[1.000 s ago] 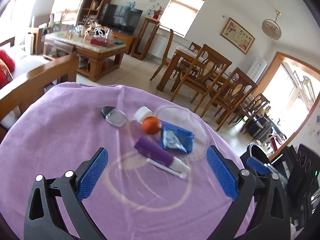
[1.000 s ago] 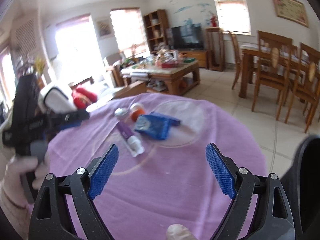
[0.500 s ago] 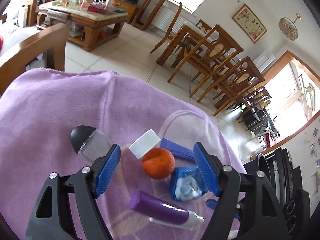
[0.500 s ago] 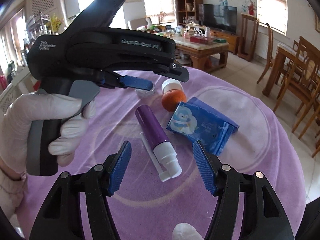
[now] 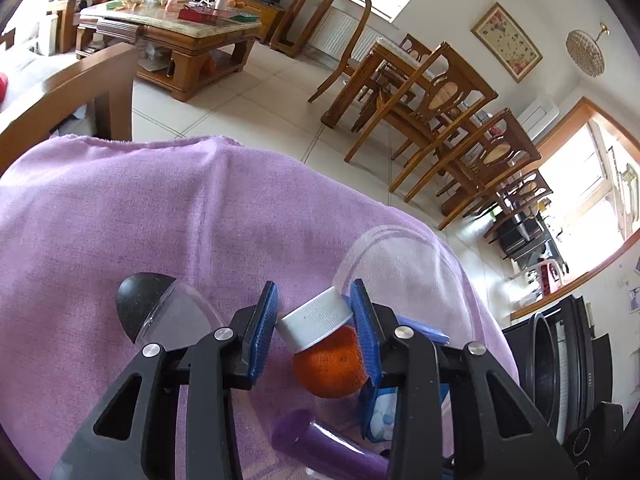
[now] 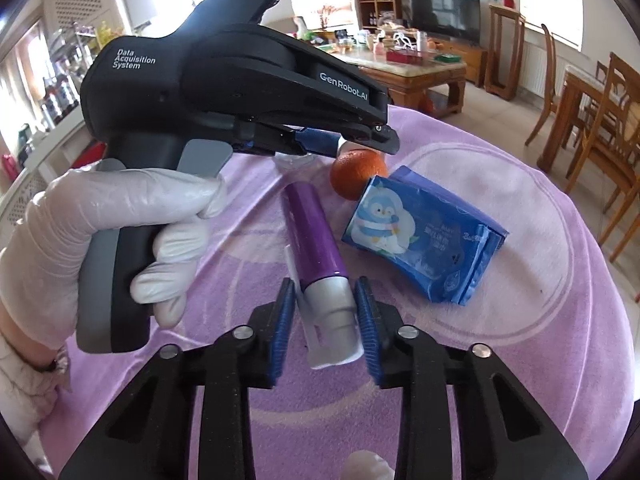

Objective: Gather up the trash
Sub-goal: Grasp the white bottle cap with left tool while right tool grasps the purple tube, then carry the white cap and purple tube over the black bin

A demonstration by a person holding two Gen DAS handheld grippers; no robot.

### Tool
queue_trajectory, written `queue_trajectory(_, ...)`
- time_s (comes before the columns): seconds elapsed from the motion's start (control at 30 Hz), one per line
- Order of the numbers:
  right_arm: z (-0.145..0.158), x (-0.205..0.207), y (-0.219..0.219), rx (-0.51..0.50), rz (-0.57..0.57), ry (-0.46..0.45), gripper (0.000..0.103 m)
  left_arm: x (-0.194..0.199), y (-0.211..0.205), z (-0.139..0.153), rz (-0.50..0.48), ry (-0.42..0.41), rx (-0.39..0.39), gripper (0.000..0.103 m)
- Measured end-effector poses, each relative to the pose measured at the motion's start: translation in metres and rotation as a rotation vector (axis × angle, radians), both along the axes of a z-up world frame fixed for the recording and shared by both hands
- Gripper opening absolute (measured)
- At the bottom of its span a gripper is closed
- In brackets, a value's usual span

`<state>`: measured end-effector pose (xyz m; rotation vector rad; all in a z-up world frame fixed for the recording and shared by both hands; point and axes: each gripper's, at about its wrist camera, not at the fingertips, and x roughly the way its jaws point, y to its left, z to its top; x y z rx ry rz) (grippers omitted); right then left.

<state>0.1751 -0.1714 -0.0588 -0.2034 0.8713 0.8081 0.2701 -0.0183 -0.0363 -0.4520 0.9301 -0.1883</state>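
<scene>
On the purple tablecloth lie a white ribbed bottle cap, an orange, a purple tube with a silver-white end, a blue wipes packet and a clear jar with a black lid. My left gripper has its blue pads closed against the white cap, just above the orange. In the right wrist view the left gripper's tip sits beside the orange. My right gripper has its pads closed around the tube's silver end.
A gloved hand holds the left gripper's handle. A black bin stands to the right of the table. Wooden chairs and a coffee table stand on the tiled floor beyond.
Both grippers moved forward and down onto the items and narrowed. The left one closed on the white cap; the right one closed around the tube's silver end.
</scene>
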Motion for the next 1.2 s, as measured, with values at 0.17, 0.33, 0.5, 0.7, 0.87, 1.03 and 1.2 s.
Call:
queue_trajectory(0.17,0.005,0.000,-0.006,0.036,0.017,-0.018,0.023,-0.019,0.014,0.015,0.036,-0.078,-0.052,0.037)
queue_trajectory(0.33,0.008,-0.001,-0.014,0.076,0.024,-0.005,0.023,-0.059,0.026,0.052,0.088,-0.211,-0.071,0.037)
queue_trajectory(0.5,0.021,-0.023,-0.030,0.130,0.026,0.008,0.023,-0.105,0.029,0.071,0.101,-0.269,-0.111,0.037)
queue_trajectory(0.7,0.052,-0.071,-0.072,0.256,-0.010,-0.056,0.023,-0.144,0.015,0.091,0.077,-0.314,-0.136,0.037)
queue_trajectory(0.87,0.082,-0.102,-0.142,0.327,-0.119,-0.144,0.023,-0.160,-0.030,0.102,-0.008,-0.343,-0.148,0.037)
queue_trajectory(1.03,0.101,-0.123,-0.230,0.366,-0.295,-0.218,0.023,-0.159,-0.100,0.104,-0.134,-0.350,-0.162,0.037)
queue_trajectory(1.2,0.102,-0.145,-0.326,0.360,-0.467,-0.266,0.023,-0.151,-0.190,0.097,-0.276,-0.331,-0.192,0.037)
